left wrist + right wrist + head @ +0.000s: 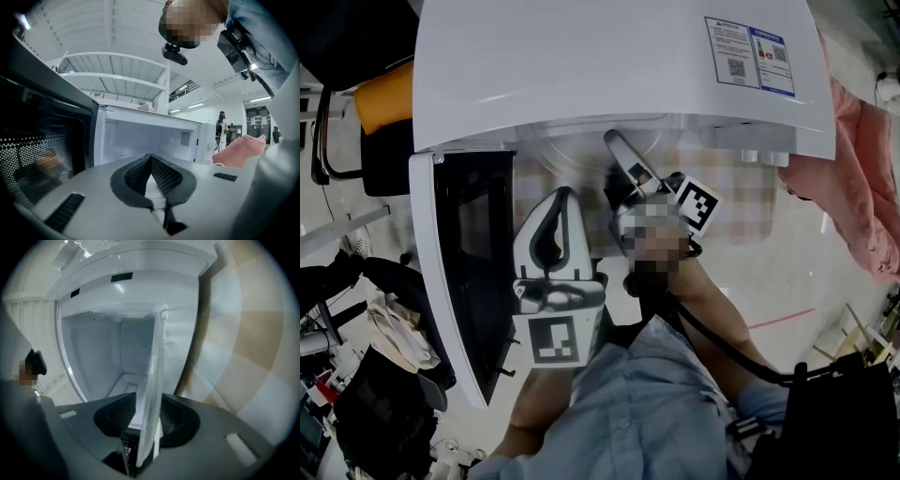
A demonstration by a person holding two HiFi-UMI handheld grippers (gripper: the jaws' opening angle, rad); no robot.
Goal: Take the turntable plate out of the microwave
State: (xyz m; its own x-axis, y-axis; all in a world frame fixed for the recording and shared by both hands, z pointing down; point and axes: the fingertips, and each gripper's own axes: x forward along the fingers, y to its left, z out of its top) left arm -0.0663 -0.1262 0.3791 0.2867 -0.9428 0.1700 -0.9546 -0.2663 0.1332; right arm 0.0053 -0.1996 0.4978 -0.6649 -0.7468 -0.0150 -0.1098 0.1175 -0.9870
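The right gripper (149,399) is released — jaws apart around the glass turntable plate (157,352) (seen edge-on) at the open microwave (581,66); left gripper (151,158) clenched, empty.

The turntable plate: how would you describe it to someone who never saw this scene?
Start at the white microwave with its door open. At its mouth, the right tongs stand open around the turntable plate, seen edge-on. Unlike the white walls, it is clear glass.
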